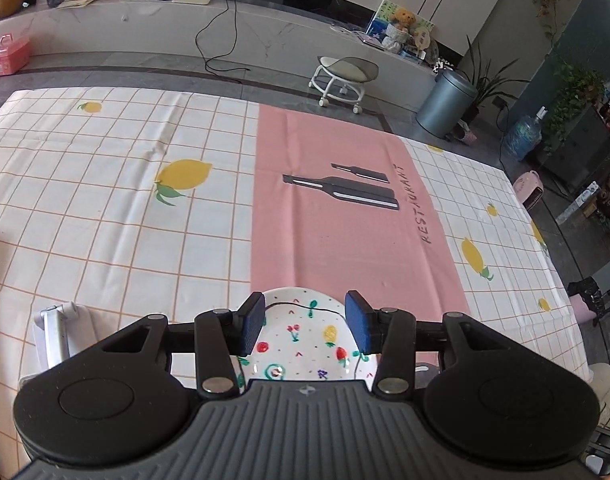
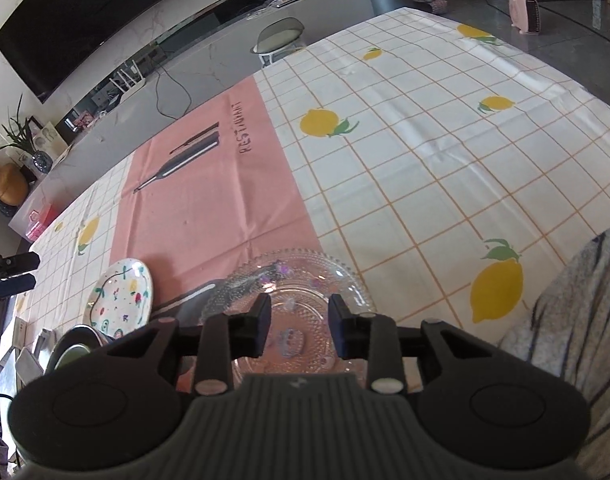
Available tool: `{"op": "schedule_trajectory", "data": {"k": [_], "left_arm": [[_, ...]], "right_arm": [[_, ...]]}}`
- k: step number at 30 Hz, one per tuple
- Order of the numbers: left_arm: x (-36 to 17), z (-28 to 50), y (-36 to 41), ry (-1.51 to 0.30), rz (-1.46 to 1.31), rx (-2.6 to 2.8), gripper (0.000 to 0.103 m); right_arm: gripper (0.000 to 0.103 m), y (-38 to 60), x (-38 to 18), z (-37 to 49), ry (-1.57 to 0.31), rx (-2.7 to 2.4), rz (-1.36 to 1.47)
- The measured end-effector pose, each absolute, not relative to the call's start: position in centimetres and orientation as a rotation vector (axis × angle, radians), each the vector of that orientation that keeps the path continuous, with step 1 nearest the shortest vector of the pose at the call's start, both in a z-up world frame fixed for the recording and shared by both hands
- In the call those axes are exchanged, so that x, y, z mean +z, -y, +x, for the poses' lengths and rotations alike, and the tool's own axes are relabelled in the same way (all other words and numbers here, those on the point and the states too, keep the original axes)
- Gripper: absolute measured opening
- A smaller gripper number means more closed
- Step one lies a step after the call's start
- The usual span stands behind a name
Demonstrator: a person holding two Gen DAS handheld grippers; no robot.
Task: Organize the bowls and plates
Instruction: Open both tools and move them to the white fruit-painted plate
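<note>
A white plate painted with fruit and flowers (image 1: 305, 340) shows just below and between the blue pads of my left gripper (image 1: 305, 302). That gripper is open and its pads do not touch the plate. In the right wrist view the same painted plate (image 2: 121, 300) is at the left, tilted up beside a dark bowl (image 2: 71, 352). A clear patterned glass plate (image 2: 301, 280) lies flat on the pink runner. My right gripper (image 2: 299, 306) hovers over its near half, open, with the pads clear of the glass.
The table carries a lemon-print checked cloth (image 1: 125, 220) with a pink runner (image 1: 329, 240) down the middle. Part of a white rack (image 1: 57, 336) stands at the near left. A grey striped sleeve (image 2: 577, 320) is at the right. A stool (image 1: 345, 76) and bin (image 1: 445, 104) stand beyond the far edge.
</note>
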State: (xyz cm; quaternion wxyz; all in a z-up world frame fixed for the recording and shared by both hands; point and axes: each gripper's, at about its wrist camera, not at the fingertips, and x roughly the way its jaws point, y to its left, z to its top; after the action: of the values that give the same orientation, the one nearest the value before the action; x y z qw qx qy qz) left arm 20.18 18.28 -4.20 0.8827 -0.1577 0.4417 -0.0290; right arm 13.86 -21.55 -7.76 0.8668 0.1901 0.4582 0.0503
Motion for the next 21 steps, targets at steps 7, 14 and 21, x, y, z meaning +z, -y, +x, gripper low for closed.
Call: {"op": "schedule_trajectory", "data": {"k": [7,14,21], "left_arm": [[-6.3,21.2,-20.8,-1.057,-0.245,-0.048,0.052],[-8.6,21.5,-23.0,-1.162,-0.260,-0.011,0.054],[-11.1,22.2,-23.9,-1.207,-0.344,-0.071,0.054]], "right_arm": [[0.037,18.0,-5.8,16.5,-0.999,0.308,0.340],[0.048,14.0,-4.6,20.3,-1.072,0.387,0.372],[0.055,7.8,-5.1,23.0,-1.149,0.449,0.223]]}}
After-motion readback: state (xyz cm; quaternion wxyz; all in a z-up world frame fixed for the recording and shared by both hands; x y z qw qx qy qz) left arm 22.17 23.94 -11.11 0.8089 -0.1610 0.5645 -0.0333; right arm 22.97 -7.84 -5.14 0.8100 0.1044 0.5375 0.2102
